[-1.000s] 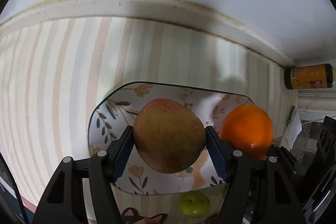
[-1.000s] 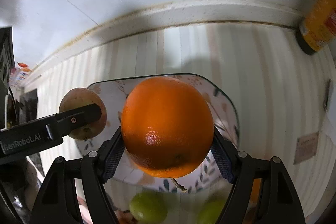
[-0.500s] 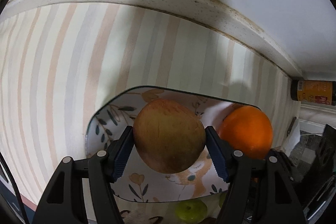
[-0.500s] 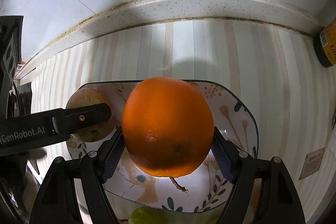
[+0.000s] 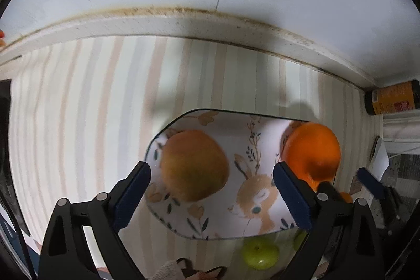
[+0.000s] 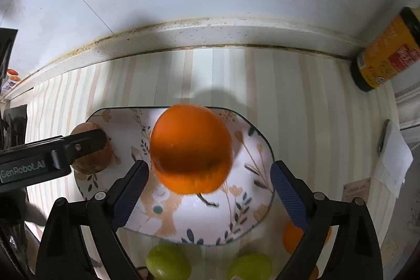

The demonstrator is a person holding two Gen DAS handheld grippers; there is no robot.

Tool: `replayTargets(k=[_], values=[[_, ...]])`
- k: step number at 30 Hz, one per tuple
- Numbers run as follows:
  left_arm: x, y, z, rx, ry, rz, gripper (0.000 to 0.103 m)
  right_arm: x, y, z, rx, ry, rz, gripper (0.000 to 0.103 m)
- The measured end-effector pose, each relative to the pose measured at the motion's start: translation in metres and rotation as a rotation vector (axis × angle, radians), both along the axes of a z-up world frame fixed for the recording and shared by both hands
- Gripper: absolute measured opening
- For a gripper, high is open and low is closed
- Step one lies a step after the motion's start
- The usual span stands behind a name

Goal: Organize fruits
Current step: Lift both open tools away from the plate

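Released since a second ago: both fruits, then clamped between blue pads, now lying free on the plate [image 5: 265, 120], with both sets of jaws having just been opening. In the left wrist view, left gripper [image 5: 211, 194] spread wide, pads clear of the apple [image 5: 193, 165]; apple resting on the left part of the plate, just beyond the left finger and nearer to it than to the right one, touching neither. In the right wrist view, right gripper [image 6: 209, 192] likewise gaping, orange [image 6: 190, 148] sitting on the plate just past the fingertips, roughly midway between them, a gap visible on each side. Seen from the left camera, the orange toward the right end of the plate, partly behind the left gripper's right finger, with a blue pad of the right gripper showing further right. Seen from the right camera, the left gripper's black finger crossing over the apple at the plate's left edge. Both grippers pointing steeply down at the striped cloth [image 5: 78, 109], hovering above the plate rather than on it. Near edge: green fruits [image 6: 168, 263] off the plate, another small orange fruit [image 6: 292, 236] behind the right gripper's right finger. Far right, by the wall: a yellow-labelled jar [image 6: 386, 54].
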State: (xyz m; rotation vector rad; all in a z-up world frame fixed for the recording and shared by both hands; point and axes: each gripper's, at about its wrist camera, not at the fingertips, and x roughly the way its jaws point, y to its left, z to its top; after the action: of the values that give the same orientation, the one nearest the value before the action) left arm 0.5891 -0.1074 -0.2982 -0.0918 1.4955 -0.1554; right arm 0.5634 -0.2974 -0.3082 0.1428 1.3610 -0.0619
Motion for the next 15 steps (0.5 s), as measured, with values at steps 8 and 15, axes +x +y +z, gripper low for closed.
replayTargets(k=[8, 15], values=[[-0.044, 0.013, 0.043, 0.096, -0.129, -0.034, 0.095, -0.042, -0.005, 0.037, -0.054, -0.047, -0.019, 0.097], [-0.092, 0.016, 0.087, 0.105, -0.241, -0.040, 0.095, -0.086, -0.003, 0.081, -0.094, -0.119, -0.049, 0.097]])
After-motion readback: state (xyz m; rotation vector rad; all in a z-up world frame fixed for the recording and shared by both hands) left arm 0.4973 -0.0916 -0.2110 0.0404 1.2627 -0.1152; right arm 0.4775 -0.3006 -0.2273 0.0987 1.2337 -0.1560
